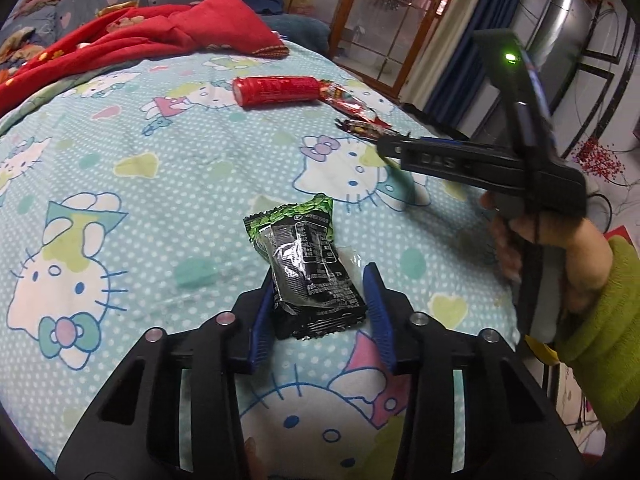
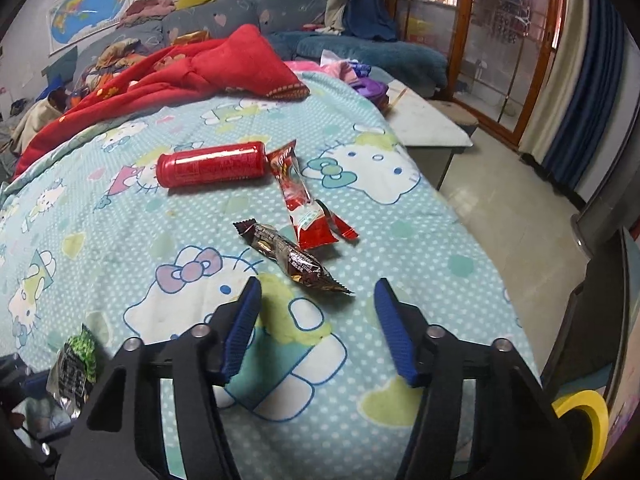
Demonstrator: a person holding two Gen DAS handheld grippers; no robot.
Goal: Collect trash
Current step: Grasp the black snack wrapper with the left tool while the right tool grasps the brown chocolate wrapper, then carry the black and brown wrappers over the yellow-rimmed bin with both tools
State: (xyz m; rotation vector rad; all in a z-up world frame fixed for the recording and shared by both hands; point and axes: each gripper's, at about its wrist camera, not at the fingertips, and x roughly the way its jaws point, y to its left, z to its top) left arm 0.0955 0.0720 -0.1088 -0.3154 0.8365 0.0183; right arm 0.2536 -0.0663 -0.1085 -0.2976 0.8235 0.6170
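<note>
The blue pads of the left gripper (image 1: pixel 320 312) stand apart around a black-and-green snack packet (image 1: pixel 308 272); the left pad touches its edge, while a gap shows at the right pad, so the grip looks loose, and whether the packet is truly pinched cannot be told. The packet's lower end lies between the pads and its green end reaches out past the tips.

The right gripper (image 2: pixel 316 320) is spread wide with nothing between its pads. A brown foil wrapper (image 2: pixel 292 258) lies on the cartoon-cat bedspread (image 2: pixel 120 240) just ahead of the tips, its near point between them. Beyond it lies a red wrapper (image 2: pixel 304 200), its far end touching a red can (image 2: pixel 212 164) lying on its side.

From the left wrist, the right gripper (image 1: pixel 390 148) hides most of the brown wrapper, and the holding hand (image 1: pixel 560 248) is blurred. From the right wrist, the packet sits cut off at the lower left edge, its print unreadable.
</note>
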